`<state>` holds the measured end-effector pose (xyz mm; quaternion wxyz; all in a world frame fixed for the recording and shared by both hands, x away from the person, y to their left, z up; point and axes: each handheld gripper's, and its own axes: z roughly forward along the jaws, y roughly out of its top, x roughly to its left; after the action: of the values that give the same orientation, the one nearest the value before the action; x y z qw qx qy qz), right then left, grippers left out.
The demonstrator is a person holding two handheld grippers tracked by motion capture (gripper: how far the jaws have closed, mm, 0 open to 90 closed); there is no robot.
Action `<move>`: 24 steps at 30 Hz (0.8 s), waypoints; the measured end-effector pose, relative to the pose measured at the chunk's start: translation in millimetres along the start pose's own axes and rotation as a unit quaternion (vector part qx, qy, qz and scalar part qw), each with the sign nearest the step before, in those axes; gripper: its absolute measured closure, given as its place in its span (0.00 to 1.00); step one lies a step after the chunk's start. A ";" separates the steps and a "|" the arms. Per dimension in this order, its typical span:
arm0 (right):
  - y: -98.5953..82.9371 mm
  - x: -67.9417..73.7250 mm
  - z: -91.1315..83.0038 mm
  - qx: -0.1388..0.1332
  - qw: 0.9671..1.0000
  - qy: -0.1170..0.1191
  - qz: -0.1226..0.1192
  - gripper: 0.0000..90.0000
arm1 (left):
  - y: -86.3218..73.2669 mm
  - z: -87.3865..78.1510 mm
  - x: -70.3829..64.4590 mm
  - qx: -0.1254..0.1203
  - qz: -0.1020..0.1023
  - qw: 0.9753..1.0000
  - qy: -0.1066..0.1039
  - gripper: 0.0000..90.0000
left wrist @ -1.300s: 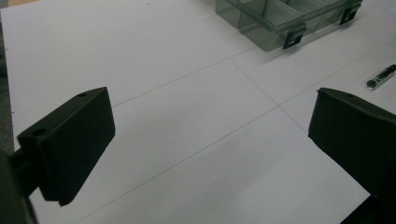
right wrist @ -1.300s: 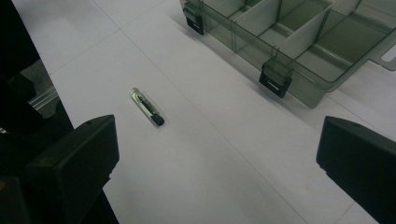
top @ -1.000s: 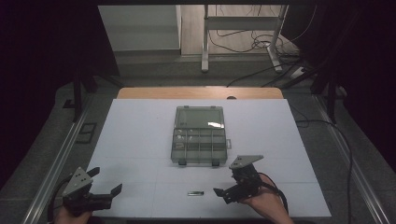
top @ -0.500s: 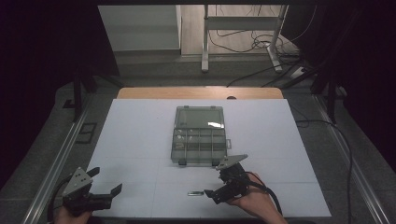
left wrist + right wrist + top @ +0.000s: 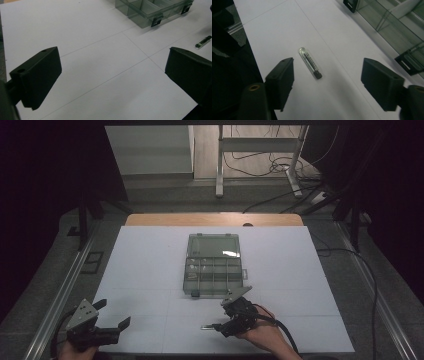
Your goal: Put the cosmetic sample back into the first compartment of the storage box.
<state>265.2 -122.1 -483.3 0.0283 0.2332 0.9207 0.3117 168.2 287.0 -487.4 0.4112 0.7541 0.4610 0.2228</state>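
A small clear vial [image 5: 310, 62] is seen lying flat on the white table sheet [image 5: 150, 270], near the front edge and just in front of the compartment box [image 5: 214, 265]. In the right gripper view the vial is shown as a slim glass tube with a rounded, closed end and a short black cap at the other end; a thin dark line of content or print runs along its length, too fine to be read. In the left gripper view it [image 5: 203, 41] appears greenish at its rounded tip.

The right gripper [image 5: 327, 75] is held low over the sheet with its jaws spread wide, one on each side of the vial, and neither jaw is touching it. The left gripper [image 5: 111, 320] is held at the front left corner of the table, well apart from the vial, its jaws likewise spread with nothing between them.

The box is made of smoky transparent plastic, divided into small compartments, with its lid laid back and two black latches on its near wall.
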 end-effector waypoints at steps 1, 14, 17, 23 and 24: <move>1.0 0.6 1.4 0.001 1.000 0.002 -0.004 0.36 | -0.1 -0.1 0.3 -0.001 -0.001 1.000 -0.001 0.01; 6.3 4.9 17.4 0.020 0.999 0.036 -0.026 0.57 | -0.1 -0.2 0.3 -0.001 0.001 1.000 -0.003 0.01; 7.1 7.9 23.4 0.031 0.998 0.036 -0.039 0.64 | -0.1 -0.2 0.3 -0.001 0.001 1.000 -0.003 0.01; 9.5 10.0 34.5 0.044 0.997 0.039 -0.053 0.73 | 0.0 -0.2 0.2 -0.001 0.004 1.000 -0.003 0.01; 9.5 10.0 34.5 0.044 0.997 0.039 -0.053 0.73 | 0.0 -0.2 0.2 -0.001 0.004 1.000 -0.003 0.01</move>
<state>267.1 -91.6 -504.5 -0.0015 0.1725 0.9449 0.2781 168.1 287.2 -487.3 0.4123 0.7562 0.4569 0.2222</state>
